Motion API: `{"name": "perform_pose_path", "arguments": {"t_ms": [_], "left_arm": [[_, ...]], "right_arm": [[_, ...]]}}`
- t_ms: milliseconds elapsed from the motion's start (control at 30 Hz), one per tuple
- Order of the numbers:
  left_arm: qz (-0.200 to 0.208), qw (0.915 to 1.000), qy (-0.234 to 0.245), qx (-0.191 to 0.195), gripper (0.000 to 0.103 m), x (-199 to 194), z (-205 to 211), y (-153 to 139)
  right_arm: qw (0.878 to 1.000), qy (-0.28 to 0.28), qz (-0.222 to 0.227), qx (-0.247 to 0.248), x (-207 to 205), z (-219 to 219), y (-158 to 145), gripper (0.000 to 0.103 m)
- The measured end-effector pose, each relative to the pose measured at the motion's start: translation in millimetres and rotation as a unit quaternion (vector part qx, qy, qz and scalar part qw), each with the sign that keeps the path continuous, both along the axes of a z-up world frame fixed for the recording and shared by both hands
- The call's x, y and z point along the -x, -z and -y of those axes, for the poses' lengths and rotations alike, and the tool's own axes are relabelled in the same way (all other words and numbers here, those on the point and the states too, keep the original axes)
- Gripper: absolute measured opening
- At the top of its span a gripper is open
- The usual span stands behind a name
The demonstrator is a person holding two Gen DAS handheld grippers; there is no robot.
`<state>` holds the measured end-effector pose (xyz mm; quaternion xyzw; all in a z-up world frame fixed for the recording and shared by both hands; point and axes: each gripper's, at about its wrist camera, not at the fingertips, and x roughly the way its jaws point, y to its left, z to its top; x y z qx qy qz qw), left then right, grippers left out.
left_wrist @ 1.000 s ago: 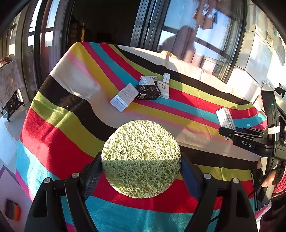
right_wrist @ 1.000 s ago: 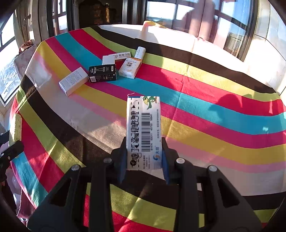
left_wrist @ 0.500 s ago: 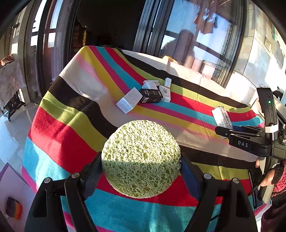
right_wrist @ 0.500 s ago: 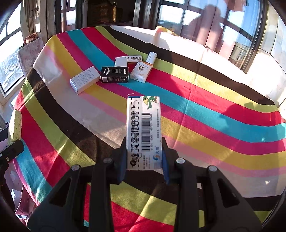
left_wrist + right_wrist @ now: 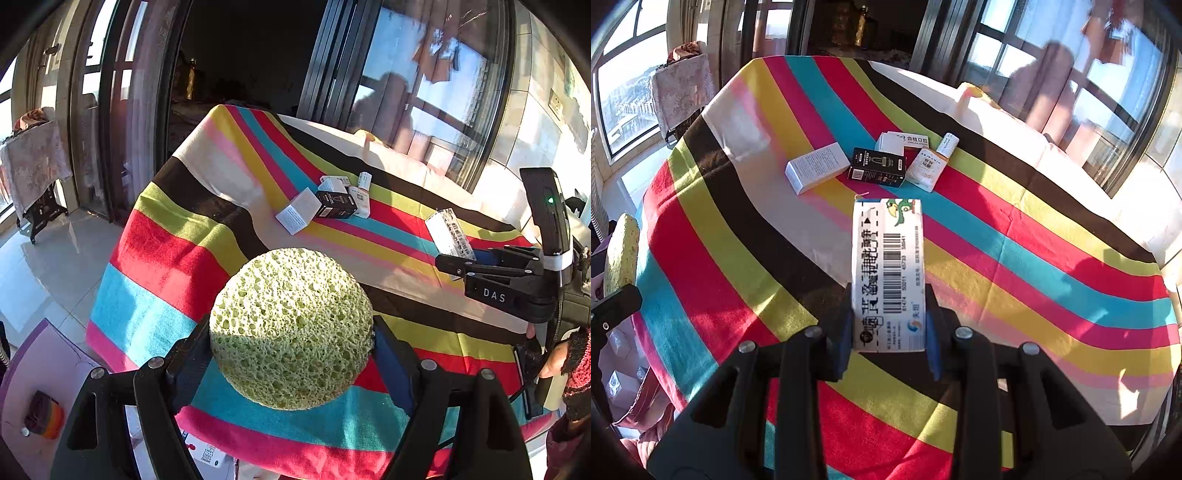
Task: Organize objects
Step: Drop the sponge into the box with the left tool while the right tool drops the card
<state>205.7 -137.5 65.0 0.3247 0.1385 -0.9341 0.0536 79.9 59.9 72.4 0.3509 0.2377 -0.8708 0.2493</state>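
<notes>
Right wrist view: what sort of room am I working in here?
Probably a home sunroom or enclosed balcony: tall dark-framed windows wrap around, a table under a striped cloth holds small retail boxes, and a tiled floor shows beside it.

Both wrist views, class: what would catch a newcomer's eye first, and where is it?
A round green sponge fills the lower middle of the left view, pinched in the left gripper. In the right view a white barcoded box stands out, clamped in the right gripper. Under both runs the striped cloth, with small boxes clustered at its far side.
</notes>
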Motion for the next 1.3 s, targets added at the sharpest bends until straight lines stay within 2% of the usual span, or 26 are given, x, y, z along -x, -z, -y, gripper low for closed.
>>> {"name": "perform_pose_path", "arguments": {"t_ms": [333,633,1000,1300], "left_arm": [[0.017,0.9991,-0.039,0.001,0.081,-45.5,23.8,5.5],[0.035,0.9961,-0.081,0.004,0.081,-89.7,51.9,14.2],[0.068,0.9847,-0.160,0.000,0.081,-144.5,97.9,36.4],[0.085,0.9745,-0.208,-0.012,0.081,-166.0,129.6,55.7]], "right_arm": [[0.998,-0.064,-0.014,-0.020,-44.8,44.5,-5.5,0.037],[0.991,-0.127,-0.025,-0.037,-94.3,83.2,-7.6,0.037],[0.971,-0.227,-0.033,-0.071,-163.0,140.5,11.2,0.037],[0.950,-0.294,-0.026,-0.101,-204.1,178.9,40.5,0.037]]}}
